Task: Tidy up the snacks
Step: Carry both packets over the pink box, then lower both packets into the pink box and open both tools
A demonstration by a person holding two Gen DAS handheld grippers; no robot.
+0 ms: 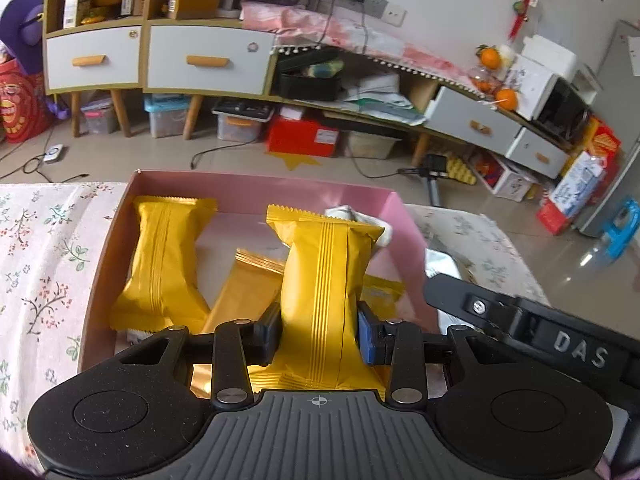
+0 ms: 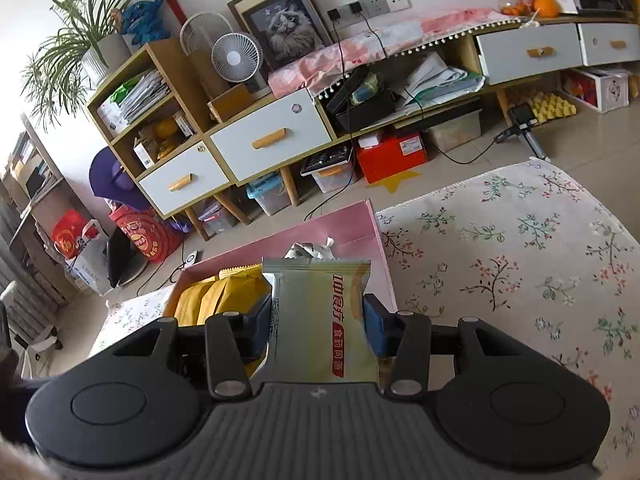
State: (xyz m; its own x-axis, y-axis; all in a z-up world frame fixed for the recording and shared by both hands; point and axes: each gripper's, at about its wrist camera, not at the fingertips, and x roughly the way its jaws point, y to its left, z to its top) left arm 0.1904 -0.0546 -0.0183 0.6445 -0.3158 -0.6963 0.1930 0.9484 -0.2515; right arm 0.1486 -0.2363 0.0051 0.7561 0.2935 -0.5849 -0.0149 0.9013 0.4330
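My left gripper [image 1: 319, 334] is shut on a yellow snack packet [image 1: 326, 280] and holds it upright over the pink box [image 1: 256, 190]. Other yellow packets [image 1: 164, 264] lie inside the box, with a white wrapper [image 1: 356, 216] at its far right corner. My right gripper [image 2: 318, 328] is shut on a pale green snack packet with red lettering [image 2: 320, 312], held above the near right side of the pink box [image 2: 352, 228]. Yellow packets [image 2: 224, 296] show in the box to its left. The right gripper's body [image 1: 520, 320] shows at the right of the left wrist view.
The box sits on a floral tablecloth [image 2: 520, 260]. Beyond the table's far edge is tiled floor [image 1: 160, 156] and a long cabinet with white drawers [image 1: 204, 60], storage bins and cables under it. A fan [image 2: 236, 58] stands on the cabinet.
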